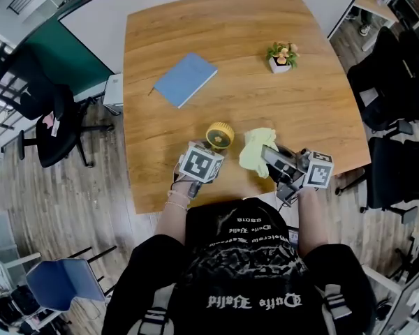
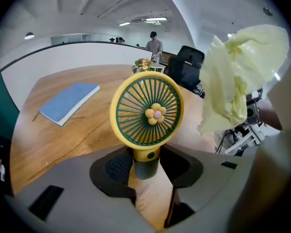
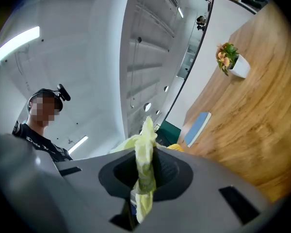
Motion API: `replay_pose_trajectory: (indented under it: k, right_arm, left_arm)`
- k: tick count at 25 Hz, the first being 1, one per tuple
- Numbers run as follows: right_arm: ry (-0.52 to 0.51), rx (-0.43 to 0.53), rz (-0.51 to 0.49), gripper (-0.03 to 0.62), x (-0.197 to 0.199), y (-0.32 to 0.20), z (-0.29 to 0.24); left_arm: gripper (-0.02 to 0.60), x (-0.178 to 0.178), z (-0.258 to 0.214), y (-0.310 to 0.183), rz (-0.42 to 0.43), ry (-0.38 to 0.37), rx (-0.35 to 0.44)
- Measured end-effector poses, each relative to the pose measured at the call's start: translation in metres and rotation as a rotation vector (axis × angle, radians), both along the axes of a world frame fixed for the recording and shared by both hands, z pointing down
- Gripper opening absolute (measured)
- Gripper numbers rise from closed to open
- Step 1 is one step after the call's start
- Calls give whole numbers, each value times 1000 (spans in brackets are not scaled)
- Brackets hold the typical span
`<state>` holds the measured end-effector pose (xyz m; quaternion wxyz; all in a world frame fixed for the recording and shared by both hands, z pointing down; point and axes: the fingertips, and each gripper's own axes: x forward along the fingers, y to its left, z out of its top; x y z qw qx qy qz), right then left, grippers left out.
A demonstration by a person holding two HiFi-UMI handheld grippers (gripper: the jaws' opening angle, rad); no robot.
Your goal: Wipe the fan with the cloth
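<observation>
**Fan and cloth lifted in two grippers over a wooden counter**

The left gripper (image 2: 148, 176) has its fingers clenched on the dark handle of a yellow fan (image 2: 146, 111), just above the counter (image 1: 230, 47) near its front edge. The right gripper (image 3: 143, 181) has its fingers pinched on a pale yellow cloth (image 3: 143, 161), which hangs just beside the fan.

Wooden table (image 1: 230, 96), curved edges, is carrying two items. A blue notebook (image 1: 186, 79) is lying flat at far left; a small potted plant (image 1: 282, 56) is standing upright at far right, well apart.
</observation>
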<state>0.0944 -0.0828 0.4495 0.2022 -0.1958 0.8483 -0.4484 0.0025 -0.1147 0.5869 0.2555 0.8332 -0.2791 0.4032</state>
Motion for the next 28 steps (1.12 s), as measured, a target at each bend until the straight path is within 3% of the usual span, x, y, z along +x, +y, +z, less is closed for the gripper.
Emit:
replay_pose_trajectory:
  k: [4,7,11,21,26,28]
  right_arm:
    - [43,-55,24,46,-1,11,25]
    - [51,-88,45,46,1,16,36]
    - [46,-111,84,46,8,19,42]
    - [105,-129,150,46,20,24,50]
    - [183,-115,223,46,25,17,54]
    - [237,-102,233,46,27,15,57]
  left_arm:
    - [193,-7,9,-13,-23,-113,79]
    - [193,-12,16,-16,-39,-178,62]
    - [193,-10,23,-19,-20,-202,23]
    - [186,-4,34,-20,38,-190,-22]
    - [189,-4,33,-22,1,-134,-32]
    - [225,-9,34,-19,-26,-125,-46]
